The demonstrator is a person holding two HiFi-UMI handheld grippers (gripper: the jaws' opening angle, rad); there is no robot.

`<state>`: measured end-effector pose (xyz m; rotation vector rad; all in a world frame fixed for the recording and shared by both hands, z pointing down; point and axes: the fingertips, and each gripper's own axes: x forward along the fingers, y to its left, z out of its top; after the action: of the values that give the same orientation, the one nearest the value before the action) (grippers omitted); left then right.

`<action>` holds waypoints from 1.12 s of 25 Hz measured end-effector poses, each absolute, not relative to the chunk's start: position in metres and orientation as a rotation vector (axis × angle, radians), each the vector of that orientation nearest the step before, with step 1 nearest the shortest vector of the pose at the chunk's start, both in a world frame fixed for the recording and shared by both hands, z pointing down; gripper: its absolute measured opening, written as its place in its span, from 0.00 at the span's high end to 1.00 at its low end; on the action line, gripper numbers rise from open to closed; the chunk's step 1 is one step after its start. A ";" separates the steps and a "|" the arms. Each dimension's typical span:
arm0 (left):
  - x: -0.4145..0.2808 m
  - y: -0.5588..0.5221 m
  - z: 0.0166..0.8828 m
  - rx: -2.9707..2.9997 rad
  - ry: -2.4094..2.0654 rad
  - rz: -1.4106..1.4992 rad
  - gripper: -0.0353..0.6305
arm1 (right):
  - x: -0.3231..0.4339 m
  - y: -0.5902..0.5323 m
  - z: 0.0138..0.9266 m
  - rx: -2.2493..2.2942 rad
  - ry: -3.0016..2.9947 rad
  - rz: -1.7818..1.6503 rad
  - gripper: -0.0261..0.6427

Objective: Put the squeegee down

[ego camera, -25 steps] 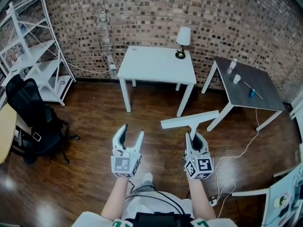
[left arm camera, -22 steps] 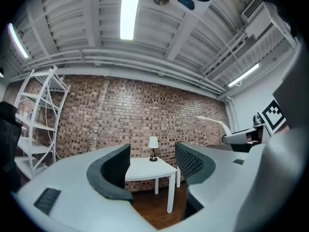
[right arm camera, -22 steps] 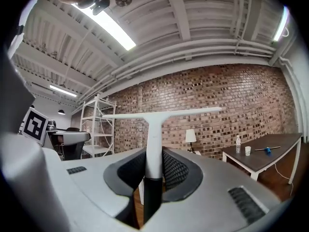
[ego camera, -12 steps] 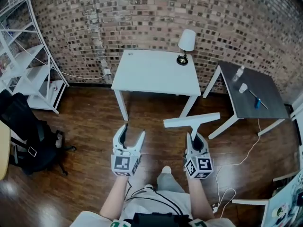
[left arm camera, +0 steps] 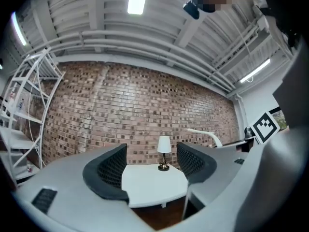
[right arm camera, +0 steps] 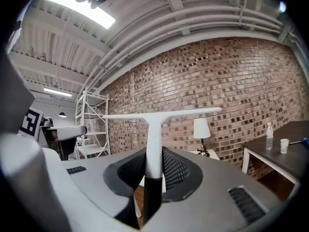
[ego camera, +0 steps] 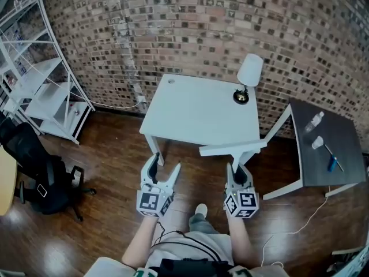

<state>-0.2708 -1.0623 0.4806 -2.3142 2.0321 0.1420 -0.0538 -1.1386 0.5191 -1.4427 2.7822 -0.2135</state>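
A white squeegee (ego camera: pixel 233 148) with a long crossbar (right arm camera: pixel 161 114) and a black-and-white handle is clamped in my right gripper (ego camera: pixel 237 175), which is shut on the handle. The blade hangs level just over the near edge of the white table (ego camera: pixel 199 115). My left gripper (ego camera: pixel 160 172) is open and empty, held beside the right one in front of the table's near left corner. In the left gripper view the white table (left arm camera: pixel 153 185) shows between its pads.
A small lamp (ego camera: pixel 248 77) with a white shade stands on the table's far right corner. A dark side table (ego camera: pixel 326 154) at right carries a bottle, a cup and a blue tool. White shelving (ego camera: pixel 40 79) and a black office chair (ego camera: pixel 37 166) stand at left. A brick wall is behind.
Both grippers have travelled forward across the wooden floor to the white table. The squeegee blade now reaches the table's near edge. The grip on the squeegee is unchanged.
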 end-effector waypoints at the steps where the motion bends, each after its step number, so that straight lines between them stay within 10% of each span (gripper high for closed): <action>1: -0.273 -1.083 0.475 -2.301 2.033 0.147 0.48 | -0.063 -1.160 0.518 -1.406 2.806 -0.226 0.82; 28: -0.344 -1.431 0.529 -2.544 1.871 -0.059 0.47 | -0.122 -1.510 0.761 -1.860 2.860 -1.070 0.82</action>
<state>-0.3444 -1.4315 0.5288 -2.5436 1.8707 -0.0590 -0.1220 -1.5097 0.7606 -1.8603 2.8601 -1.0696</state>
